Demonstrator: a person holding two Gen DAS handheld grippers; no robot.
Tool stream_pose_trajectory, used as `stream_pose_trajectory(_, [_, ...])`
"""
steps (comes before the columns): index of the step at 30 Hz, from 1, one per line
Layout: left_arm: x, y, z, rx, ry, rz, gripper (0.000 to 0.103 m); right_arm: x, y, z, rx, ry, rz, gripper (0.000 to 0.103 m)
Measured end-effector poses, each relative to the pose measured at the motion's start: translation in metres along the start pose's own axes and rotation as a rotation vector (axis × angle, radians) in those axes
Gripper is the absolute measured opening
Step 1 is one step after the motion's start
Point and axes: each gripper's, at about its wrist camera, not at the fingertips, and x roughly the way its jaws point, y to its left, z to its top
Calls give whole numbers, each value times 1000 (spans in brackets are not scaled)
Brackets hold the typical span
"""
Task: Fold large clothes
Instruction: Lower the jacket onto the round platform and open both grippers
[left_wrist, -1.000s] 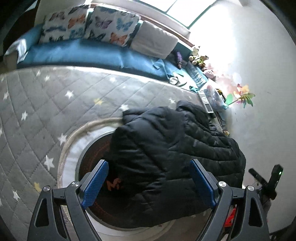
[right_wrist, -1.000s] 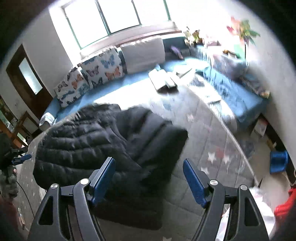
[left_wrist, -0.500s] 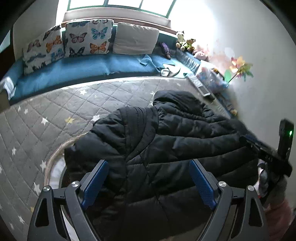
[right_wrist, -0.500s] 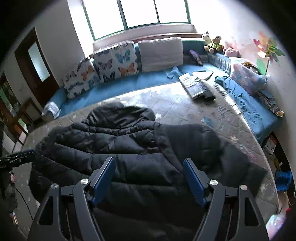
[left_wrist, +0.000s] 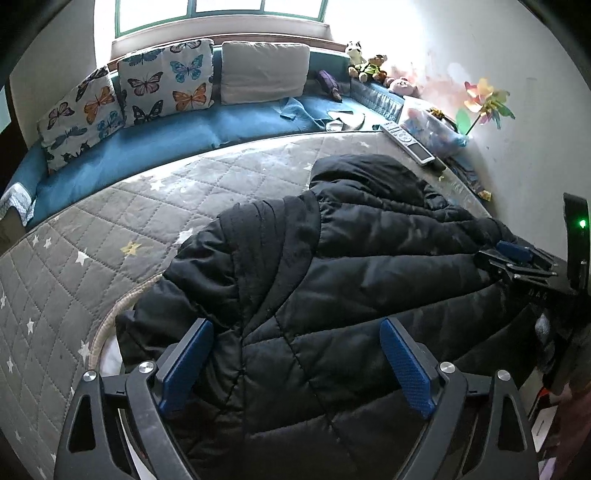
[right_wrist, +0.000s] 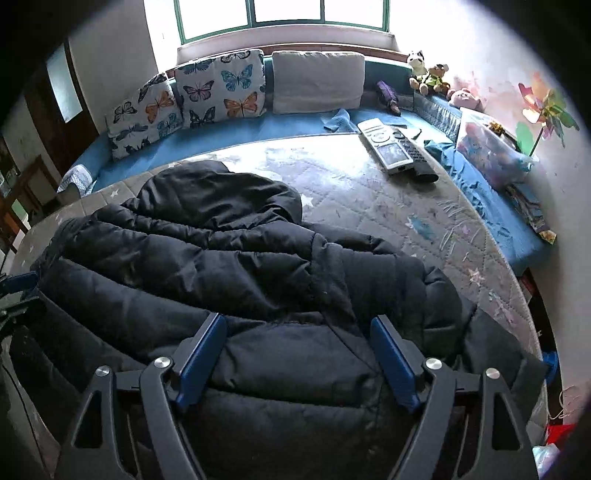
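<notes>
The left gripper hangs over the near left part of the black puffer jacket, its blue pads spread wide with quilted fabric lying below and between them; whether the pads actually touch the cloth is hard to tell. The jacket lies spread on the grey star-patterned quilted mattress, its hood pointing toward the far edge and its hem hanging over the near edge. A folded sleeve panel crosses the jacket's left side. Further right, the right gripper hovers over the jacket's near right portion, jaws wide and just having opened a little more, with the jacket bulging between the pads but not pinched. Beyond it, near the mattress's far right corner, rest two remote-like devices, well apart from the jacket.
</notes>
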Motion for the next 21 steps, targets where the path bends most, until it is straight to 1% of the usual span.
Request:
stream_pose_trajectory(6, [12,0,1,11,2,-1,103,6,5,-4,-16,2,-5,97])
stream_pose_trajectory(10, [19,-1,1,18,1,-1,103,9,7,-4,-20,17,-7,99])
stream_pose_trajectory(14, [20,-1,0,20,-7,2,103,8,9,-6,-31,13,-12,100])
stream_pose_trajectory(18, [10,-7,-7,40,-25,13,103,-9,14,-12,-49,-56,-31,100])
stream_pose_trajectory(21, [-2,-13,-18,69,-51,41,103,-26,20,-20,-57,-81,-43,100])
